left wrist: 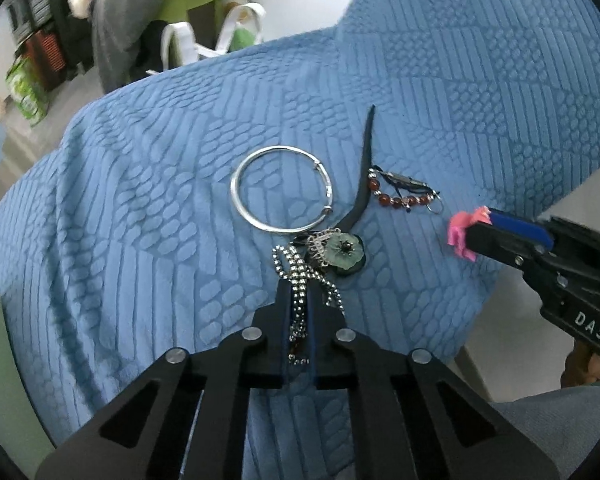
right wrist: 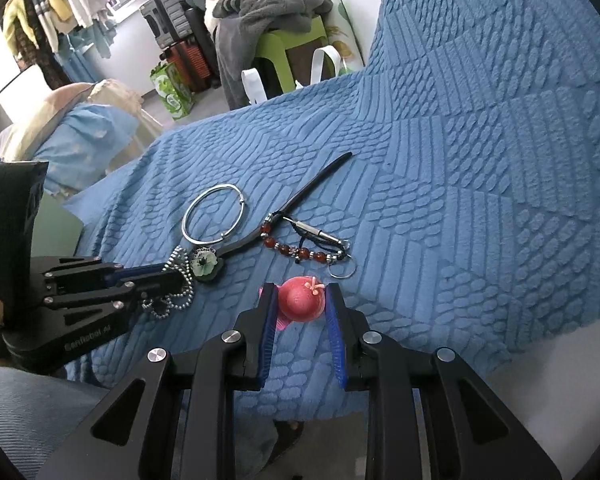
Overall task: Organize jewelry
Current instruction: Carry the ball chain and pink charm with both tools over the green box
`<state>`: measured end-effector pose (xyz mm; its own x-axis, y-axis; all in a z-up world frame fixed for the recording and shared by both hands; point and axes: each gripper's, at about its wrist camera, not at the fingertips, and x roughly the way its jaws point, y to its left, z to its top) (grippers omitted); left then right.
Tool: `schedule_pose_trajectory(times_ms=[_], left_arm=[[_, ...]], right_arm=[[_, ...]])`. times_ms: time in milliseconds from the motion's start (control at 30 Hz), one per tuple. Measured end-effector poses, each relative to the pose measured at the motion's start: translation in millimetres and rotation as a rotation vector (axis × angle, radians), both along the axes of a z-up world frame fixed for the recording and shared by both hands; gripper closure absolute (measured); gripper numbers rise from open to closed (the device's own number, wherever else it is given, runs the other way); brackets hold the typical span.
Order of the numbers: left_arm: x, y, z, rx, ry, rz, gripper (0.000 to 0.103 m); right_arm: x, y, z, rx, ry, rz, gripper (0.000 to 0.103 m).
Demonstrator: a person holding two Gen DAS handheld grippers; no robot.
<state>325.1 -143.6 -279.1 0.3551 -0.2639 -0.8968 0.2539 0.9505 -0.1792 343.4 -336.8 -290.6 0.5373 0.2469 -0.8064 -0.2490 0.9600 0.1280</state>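
Observation:
My left gripper (left wrist: 299,300) is shut on a silver bead chain (left wrist: 300,280), which hangs in loops from its fingers; it also shows in the right wrist view (right wrist: 172,280). My right gripper (right wrist: 300,296) is shut on a pink round ornament (right wrist: 302,298), seen at the right in the left wrist view (left wrist: 464,234). On the blue textured blanket (left wrist: 140,200) lie a silver bangle (left wrist: 280,188), a black hair stick with a green flower (left wrist: 342,250), and a red bead bracelet with a metal clasp (left wrist: 404,196).
The blanket's edge drops off at the right and front, with white floor below (right wrist: 560,380). Behind the bed stand suitcases (right wrist: 172,24), a green stool piled with grey clothes (right wrist: 268,12) and a green bag (right wrist: 172,92). A pillow (right wrist: 72,136) lies at the left.

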Motion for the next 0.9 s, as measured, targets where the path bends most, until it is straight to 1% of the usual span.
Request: schedule_pose_trajectory(times_ms=[67, 133, 233, 600, 900], left_arm=[[-4, 7, 0, -0.034, 0.031, 0.031, 0.097], [-9, 16, 5, -0.054, 0.032, 0.069, 0.097], [-19, 25, 14, -0.085, 0.027, 0.095, 0.097], [-42, 51, 45, -0.137, -0.018, 0.133, 0.097], [-62, 75, 79, -0.18, -0.07, 0.157, 0.097]], right_arm=[[-3, 0, 4, -0.004, -0.005, -0.001, 0.081], [-7, 0, 8, -0.008, -0.012, -0.002, 0.081], [-12, 5, 13, -0.008, -0.019, 0.003, 0.081], [-31, 35, 35, -0.04, -0.06, 0.024, 0.081], [-52, 62, 54, -0.064, -0.091, 0.041, 0.081]])
